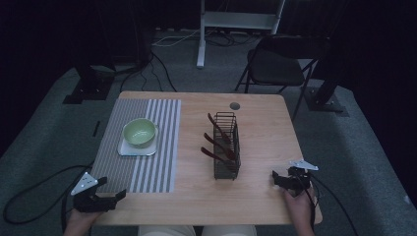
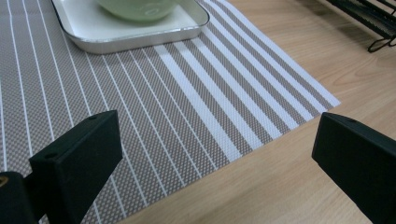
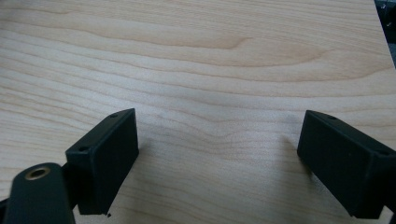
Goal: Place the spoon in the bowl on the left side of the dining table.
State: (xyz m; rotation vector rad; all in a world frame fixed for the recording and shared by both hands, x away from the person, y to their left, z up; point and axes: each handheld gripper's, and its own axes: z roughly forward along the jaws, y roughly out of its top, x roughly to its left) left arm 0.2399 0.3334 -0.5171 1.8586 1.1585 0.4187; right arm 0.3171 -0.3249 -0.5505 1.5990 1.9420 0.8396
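**Ana:** High view first: what sits closest to the person?

**Ben:** Both hands, at the near edge of the worktop (image 1: 196, 196). The left tool (image 1: 115, 197) hovers at the near left corner, just off the striped mat (image 1: 147, 162). The right tool (image 1: 275, 181) is at the near right, over bare wood.

**Ana:** Are they holding anything?

**Ben:** No. Left gripper view shows the left tool (image 2: 215, 158) with its jaws spread wide and nothing between them, only the mat's near right corner (image 2: 187, 112) and wood below. Right gripper view shows the right tool (image 3: 217, 158) likewise gaping and empty over plain wood grain (image 3: 210, 60).

**Ana:** And farther out?

**Ben:** On the mat, past the left tool, a green bowl (image 1: 139, 132) stands in a white square tray (image 1: 129, 150). Left gripper view catches the tray's (image 2: 140, 39) near rim and the bowl's (image 2: 135, 7) underside at the top edge. Right of the mat, mid-worktop, stands a black wire rack (image 1: 227, 147) with three dark red-brown utensils (image 1: 219, 142) poking out of its left side. The rack is well apart from both tools.

**Ana:** Beyond that?

**Ben:** A folding chair (image 1: 275, 64) on the floor behind the worktop.
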